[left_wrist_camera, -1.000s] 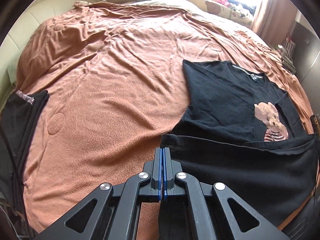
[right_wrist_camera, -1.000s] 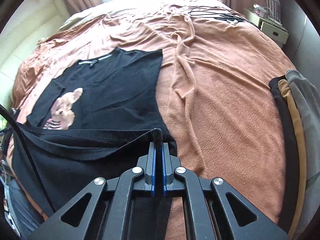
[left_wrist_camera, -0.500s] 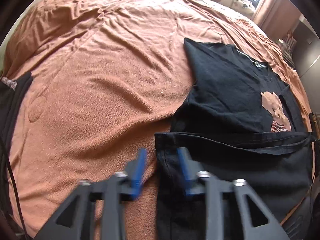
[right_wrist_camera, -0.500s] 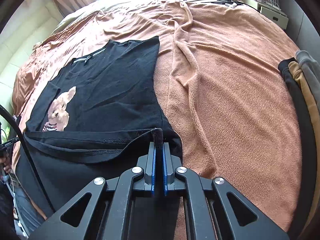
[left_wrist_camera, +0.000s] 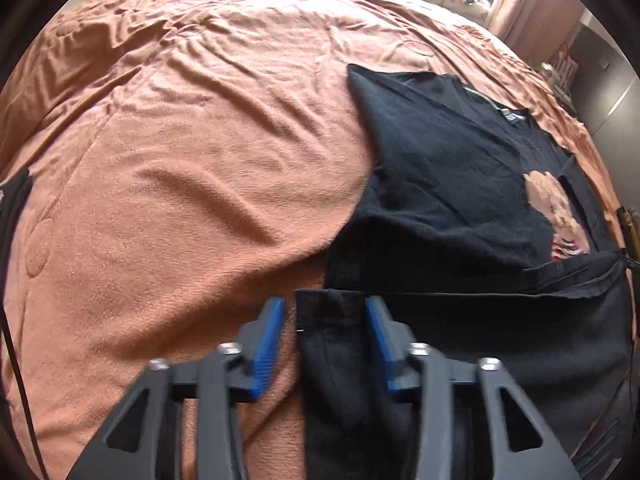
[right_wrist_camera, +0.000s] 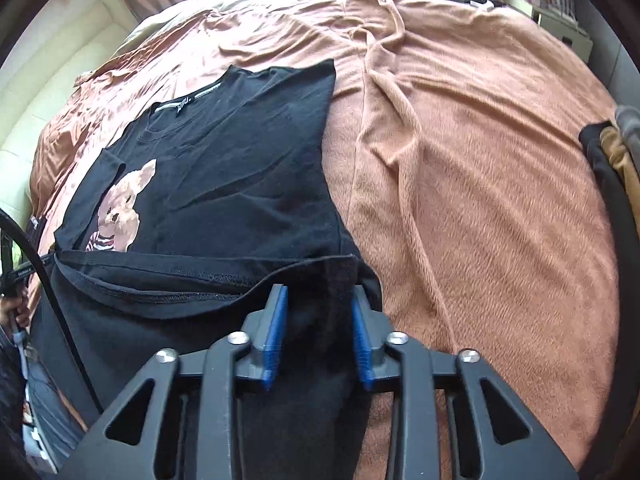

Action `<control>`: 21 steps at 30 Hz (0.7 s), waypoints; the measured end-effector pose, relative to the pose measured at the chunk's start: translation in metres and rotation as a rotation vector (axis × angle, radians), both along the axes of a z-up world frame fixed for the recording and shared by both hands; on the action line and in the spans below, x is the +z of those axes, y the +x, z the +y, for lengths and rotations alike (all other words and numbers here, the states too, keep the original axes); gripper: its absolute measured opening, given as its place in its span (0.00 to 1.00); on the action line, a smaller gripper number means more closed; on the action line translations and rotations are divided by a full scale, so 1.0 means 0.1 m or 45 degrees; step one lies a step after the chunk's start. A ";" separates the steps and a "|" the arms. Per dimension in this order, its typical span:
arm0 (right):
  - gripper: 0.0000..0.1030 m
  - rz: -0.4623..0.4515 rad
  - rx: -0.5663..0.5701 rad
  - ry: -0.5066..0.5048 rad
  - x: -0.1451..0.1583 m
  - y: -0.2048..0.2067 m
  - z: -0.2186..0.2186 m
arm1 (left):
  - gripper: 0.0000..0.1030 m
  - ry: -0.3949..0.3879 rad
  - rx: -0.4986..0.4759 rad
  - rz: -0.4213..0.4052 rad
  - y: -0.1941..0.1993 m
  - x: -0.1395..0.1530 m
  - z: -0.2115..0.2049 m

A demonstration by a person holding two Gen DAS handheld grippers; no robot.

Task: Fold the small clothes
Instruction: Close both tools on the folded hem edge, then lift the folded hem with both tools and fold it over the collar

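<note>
A black T-shirt [left_wrist_camera: 440, 168] with a bear print [left_wrist_camera: 556, 208] lies on the orange bedspread [left_wrist_camera: 180, 160], collar at the far end. Its lower part is folded up, so the hem [left_wrist_camera: 500, 300] crosses just below the print. My left gripper [left_wrist_camera: 325, 328] straddles the left hem corner; its jaws are closing and the blue pads stand clear of the cloth. In the right wrist view, the same T-shirt [right_wrist_camera: 240, 168] shows its hem [right_wrist_camera: 180, 280]. My right gripper [right_wrist_camera: 318, 320] stands open around the right corner, the cloth loose between the jaws.
A stack of folded clothes [right_wrist_camera: 612, 184] lies at the bed's right edge, and a dark garment [left_wrist_camera: 12, 208] at its left edge. A nightstand [right_wrist_camera: 568, 32] stands beyond the bed. A black cable [right_wrist_camera: 52, 280] and a person's hand [right_wrist_camera: 12, 308] are at the left.
Both grippers, shut on the hem corners a second ago, have sunk toward the bed and let go. The left opened first, the right only now. The hem rests on the shirt.
</note>
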State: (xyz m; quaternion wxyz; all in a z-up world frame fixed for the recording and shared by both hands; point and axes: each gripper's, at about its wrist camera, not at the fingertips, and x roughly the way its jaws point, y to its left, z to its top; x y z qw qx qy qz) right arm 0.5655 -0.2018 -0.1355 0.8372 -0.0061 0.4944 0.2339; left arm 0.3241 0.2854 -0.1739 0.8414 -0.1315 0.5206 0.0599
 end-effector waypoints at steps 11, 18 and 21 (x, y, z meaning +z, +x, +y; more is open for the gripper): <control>0.02 -0.152 -0.028 0.107 0.37 -0.36 -0.23 | 0.08 0.053 -0.012 -0.162 -0.28 0.62 -0.15; 0.02 -0.265 -0.056 0.159 0.69 -0.55 -0.38 | 0.08 0.038 -0.012 -0.299 -0.25 1.15 -0.14; 0.02 -0.284 -0.079 0.192 0.77 -0.53 -0.43 | 0.08 0.056 -0.017 -0.331 -0.12 1.27 -0.14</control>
